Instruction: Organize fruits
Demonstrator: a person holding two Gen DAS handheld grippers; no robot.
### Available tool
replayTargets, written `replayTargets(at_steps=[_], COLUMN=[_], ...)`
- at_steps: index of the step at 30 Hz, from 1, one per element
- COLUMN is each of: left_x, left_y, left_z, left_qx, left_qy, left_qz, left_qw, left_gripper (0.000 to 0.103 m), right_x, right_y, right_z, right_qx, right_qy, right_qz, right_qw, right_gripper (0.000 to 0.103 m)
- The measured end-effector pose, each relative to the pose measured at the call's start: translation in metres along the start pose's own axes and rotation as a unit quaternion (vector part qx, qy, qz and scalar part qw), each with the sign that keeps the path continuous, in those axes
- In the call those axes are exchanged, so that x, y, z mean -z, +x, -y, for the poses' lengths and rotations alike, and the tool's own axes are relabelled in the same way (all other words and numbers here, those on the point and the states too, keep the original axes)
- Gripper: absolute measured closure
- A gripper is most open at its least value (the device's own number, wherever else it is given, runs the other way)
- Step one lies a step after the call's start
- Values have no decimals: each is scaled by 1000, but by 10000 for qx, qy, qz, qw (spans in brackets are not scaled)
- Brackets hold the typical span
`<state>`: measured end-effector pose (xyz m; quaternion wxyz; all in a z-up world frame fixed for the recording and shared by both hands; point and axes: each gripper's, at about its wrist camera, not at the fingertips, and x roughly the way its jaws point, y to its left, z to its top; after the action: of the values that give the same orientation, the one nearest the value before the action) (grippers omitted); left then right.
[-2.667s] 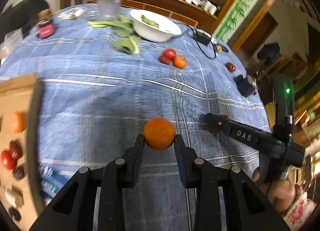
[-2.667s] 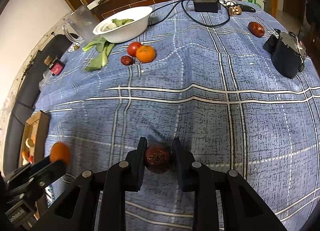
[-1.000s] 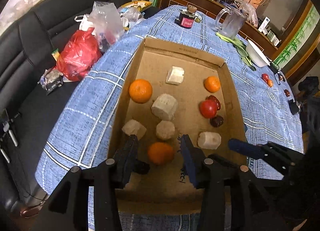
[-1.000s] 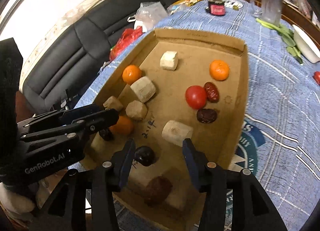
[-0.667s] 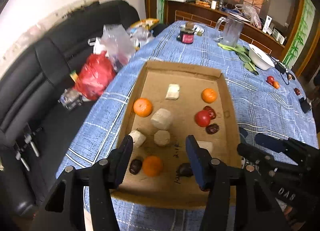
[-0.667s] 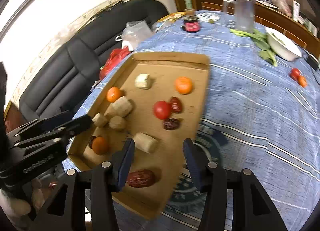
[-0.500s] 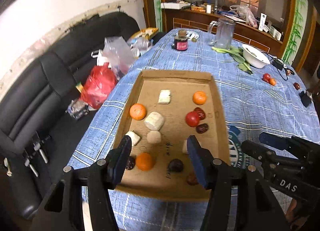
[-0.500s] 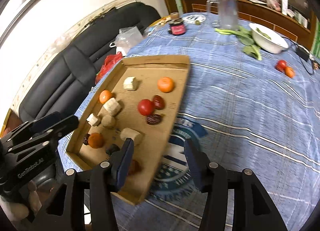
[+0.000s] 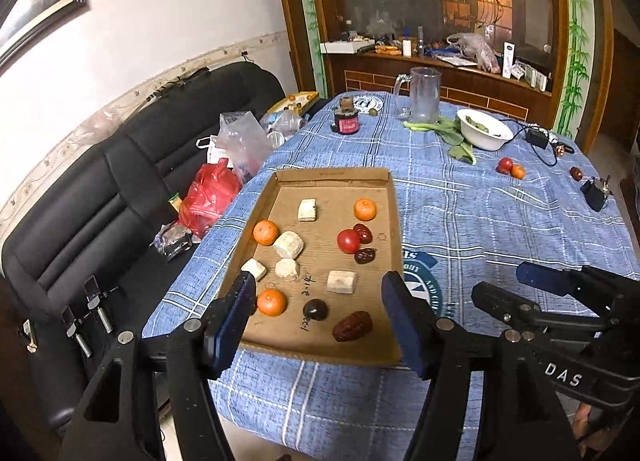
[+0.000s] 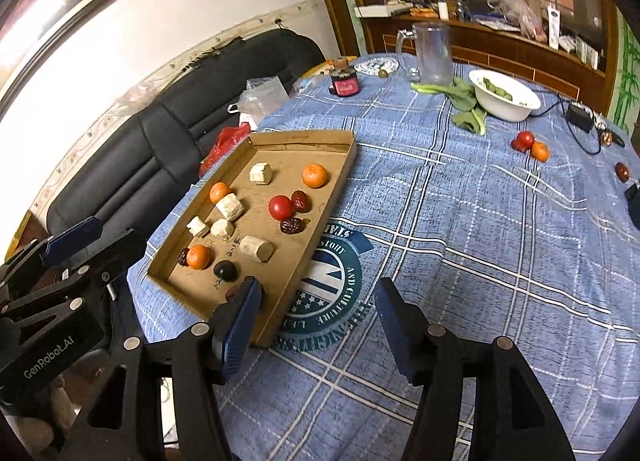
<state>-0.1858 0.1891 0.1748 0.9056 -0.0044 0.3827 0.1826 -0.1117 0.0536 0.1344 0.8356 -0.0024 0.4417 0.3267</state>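
A shallow cardboard tray [image 9: 394, 229] lies on the blue checked tablecloth and also shows in the right wrist view [image 10: 320, 229]. In it lie oranges, among them one near the front [image 9: 272, 302], a tomato [image 9: 348, 240], red dates, among them one at the front [image 9: 353, 326], a dark plum [image 9: 315, 309] and pale cut chunks. A tomato and a small orange [image 9: 510, 168] and a date [image 9: 576, 173] lie far right on the cloth. My left gripper [image 9: 318, 319] is open and empty, raised above the tray's near end. My right gripper [image 10: 316, 315] is open and empty, raised beside the tray's right edge.
A white bowl [image 9: 484, 134], leafy greens [image 9: 452, 133], a glass mug [image 9: 424, 95] and a jar [image 9: 346, 121] stand at the table's far end. A black adapter with cable [image 9: 536, 137] and a black clip [image 9: 596, 193] lie far right. A black sofa [image 9: 120, 197] with bags stands left.
Both grippers carried fruit to the tray and let go of the orange and the date there. Since then both have pulled back and up, open and empty, and the tray looks smaller.
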Motion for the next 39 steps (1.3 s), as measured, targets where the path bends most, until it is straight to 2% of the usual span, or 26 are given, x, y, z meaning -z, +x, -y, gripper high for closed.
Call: replayTargets(at_steps=[6, 13, 16, 19, 21, 22, 24, 26, 30, 39], left_x=[6, 10, 12, 13, 16, 17, 16, 16, 17, 31], left_y=[-23, -41, -58, -84, -93, -94, -87, -77, -59, -17], left_z=[5, 2, -5, -14, -19, -19, -15, -11, -21, -39], left_qx=[-92, -284, -370, -369, -383, -481, -892, -1144, -723, -306], left_qy=[-64, -233, -481, -768, -907, -927, -851, -719, -974, -1383], left_qz=[226, 467, 844, 1477, 1785, 1803, 1594, 1335, 841, -28], left_qw=[9997, 9982, 9946, 9854, 9790, 9781, 9795, 9818, 9890, 9899], left_gripper=[31, 29, 18, 1, 0, 0, 0, 0, 0, 0], right_x=[7, 10, 12, 13, 14, 15, 16, 18, 21, 22], right_y=[-16, -25, -27, -29, -29, -29, -27, -25, -20, -4], right_z=[-3, -7, -12, -18, -21, -24, -26, -29, -35, -37], right_qx=[15, 2, 9, 24, 28, 31, 39, 44, 66, 245], right_qy=[-136, -289, -364, -476, -529, -555, -599, -635, -706, -667], right_qz=[109, 203, 222, 279, 295, 293, 277, 237, 166, -10], right_qw=[9998, 9994, 9991, 9985, 9982, 9980, 9978, 9977, 9973, 9975], right_gripper=[35, 33, 32, 32, 31, 29, 28, 28, 27, 25])
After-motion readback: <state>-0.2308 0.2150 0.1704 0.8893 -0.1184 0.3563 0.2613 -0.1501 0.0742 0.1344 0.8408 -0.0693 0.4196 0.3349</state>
